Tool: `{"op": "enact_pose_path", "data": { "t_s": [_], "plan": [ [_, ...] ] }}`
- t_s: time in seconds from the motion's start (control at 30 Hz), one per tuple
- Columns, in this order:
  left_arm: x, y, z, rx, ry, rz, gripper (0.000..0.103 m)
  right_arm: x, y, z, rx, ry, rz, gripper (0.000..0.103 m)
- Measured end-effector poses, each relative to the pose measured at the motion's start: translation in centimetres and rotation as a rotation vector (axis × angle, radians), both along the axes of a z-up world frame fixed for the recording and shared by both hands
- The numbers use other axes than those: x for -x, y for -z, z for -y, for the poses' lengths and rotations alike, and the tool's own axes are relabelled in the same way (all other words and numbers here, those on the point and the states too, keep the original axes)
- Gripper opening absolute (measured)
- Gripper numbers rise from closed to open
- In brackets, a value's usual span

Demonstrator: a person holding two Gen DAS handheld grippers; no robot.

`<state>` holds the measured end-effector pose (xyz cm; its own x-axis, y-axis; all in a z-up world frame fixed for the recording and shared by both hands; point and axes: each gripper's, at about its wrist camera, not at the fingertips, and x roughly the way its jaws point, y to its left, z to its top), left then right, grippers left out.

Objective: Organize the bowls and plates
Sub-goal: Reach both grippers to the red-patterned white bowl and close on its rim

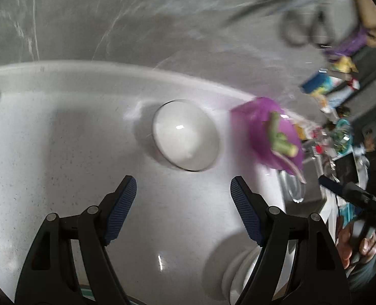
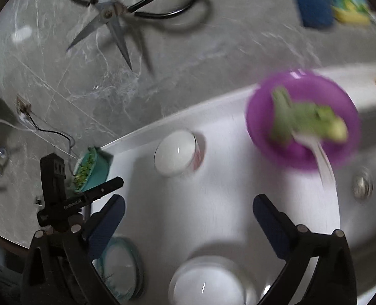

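A small white bowl (image 1: 185, 136) (image 2: 176, 153) sits on the white drainboard (image 1: 61, 139) (image 2: 226, 203). A purple bowl (image 1: 271, 132) (image 2: 302, 119) with green vegetable scraps and a white utensil stands to its right, near the sink. A stack of white bowls (image 1: 241, 274) (image 2: 208, 282) lies near the front. My left gripper (image 1: 183, 208) is open and empty, short of the white bowl; it also shows in the right wrist view (image 2: 81, 198), beside a tilted teal bowl (image 2: 91, 169) of greens. My right gripper (image 2: 189, 225) is open and empty above the stack.
Black-handled scissors (image 2: 127, 12) lie on the grey marble counter (image 2: 162, 89). A glass plate with a teal rim (image 2: 121, 267) sits at the drainboard's front left. The steel sink with its drain (image 2: 363, 185) is on the right. Blue and yellow sponges (image 2: 327, 0) lie far right.
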<state>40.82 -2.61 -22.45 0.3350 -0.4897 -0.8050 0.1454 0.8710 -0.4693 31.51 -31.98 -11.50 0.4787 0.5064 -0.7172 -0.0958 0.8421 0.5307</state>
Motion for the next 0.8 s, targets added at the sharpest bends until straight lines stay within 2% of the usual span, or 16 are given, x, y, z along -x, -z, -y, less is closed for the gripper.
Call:
{"op": "enact_pose_path", "data": {
  "t_s": [0.07,0.2,0.33,0.5,0.57,0.63,0.77,0.8],
  "plan": [
    [-2.1,1.6,0.8,-0.057,0.025,-0.061,0.075,-3.4,1.5,-1.6,-0.016,-0.038,-0.039,0.103],
    [-4.8,4.1,2.8,-0.087,0.085,-0.094,0.076,-7.8,3.7,-4.1,0.032,-0.068,-0.07,0.103],
    [-7.8,6.2,2.0,-0.072,0.021,-0.123,0.075,-11.8,6.8,-6.4,0.067,-0.098,-0.135,0.103],
    [-10.6,7.5,1.6,-0.113,0.012,-0.087,0.075,-13.5,9.6,-7.7,0.146,-0.123,-0.21,0.1],
    [-11.1,8.0,2.0,-0.131,0.03,-0.088,0.075,-14.2,10.8,-7.4,0.134,-0.104,-0.257,0.09],
    [-11.8,8.8,2.6,-0.17,0.043,-0.087,0.075,-14.8,12.3,-6.8,0.07,-0.081,-0.313,0.082],
    [-12.2,10.2,3.9,-0.219,0.07,-0.082,0.072,-15.0,14.1,-6.5,0.011,-0.074,-0.374,0.054],
    [-12.3,10.5,4.0,-0.223,0.075,-0.085,0.069,-15.0,14.4,-6.6,-0.007,-0.081,-0.387,0.052]
  ]
}}
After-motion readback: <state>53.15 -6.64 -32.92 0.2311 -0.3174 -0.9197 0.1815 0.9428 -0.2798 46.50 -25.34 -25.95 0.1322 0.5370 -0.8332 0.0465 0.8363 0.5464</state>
